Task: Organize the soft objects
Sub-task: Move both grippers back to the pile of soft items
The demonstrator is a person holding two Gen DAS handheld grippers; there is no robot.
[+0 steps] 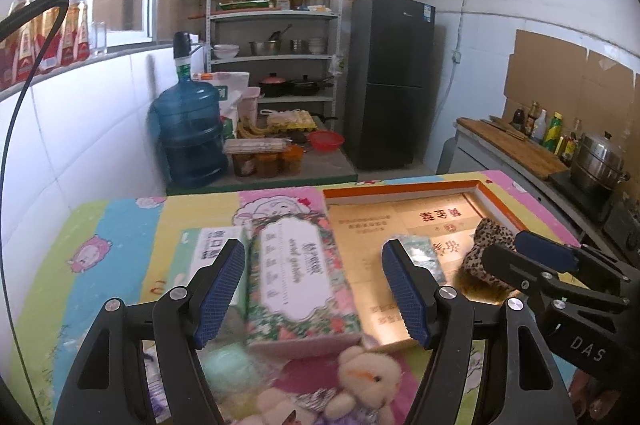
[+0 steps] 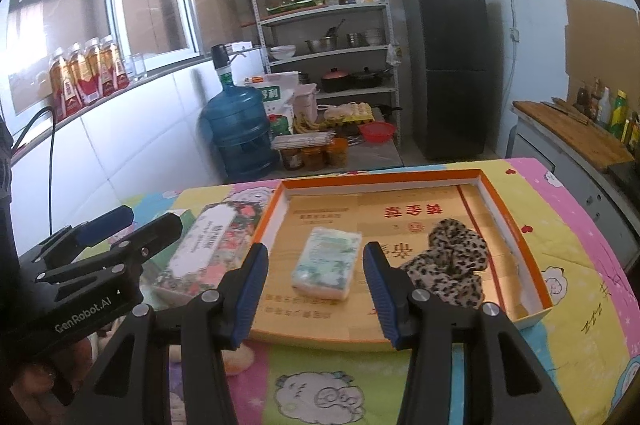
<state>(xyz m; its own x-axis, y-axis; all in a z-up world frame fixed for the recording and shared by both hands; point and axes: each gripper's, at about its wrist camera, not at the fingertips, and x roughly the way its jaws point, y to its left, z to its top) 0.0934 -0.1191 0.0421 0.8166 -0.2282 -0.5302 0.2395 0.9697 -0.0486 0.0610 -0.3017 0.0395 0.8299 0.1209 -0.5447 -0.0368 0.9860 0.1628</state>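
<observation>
The left gripper (image 1: 312,289) is wide apart and empty, and a plush toy (image 1: 370,377) lies on the table just under it, nearer this hand. The right gripper (image 2: 316,289) is half apart and empty too. Farther off, its view shows the tray (image 2: 516,225) holding a tissue pack (image 2: 326,263) and a leopard cloth (image 2: 448,261).

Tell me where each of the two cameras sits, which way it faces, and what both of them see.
Left wrist: rides the left gripper, open, facing forward over the floral tissue box and plush toy; the right gripper shows at right.
Right wrist: rides the right gripper, open, over the orange-rimmed tray with the tissue pack and leopard-print cloth; the left gripper shows at left.
Shared: tray, tissue box, shelves, fridge.
</observation>
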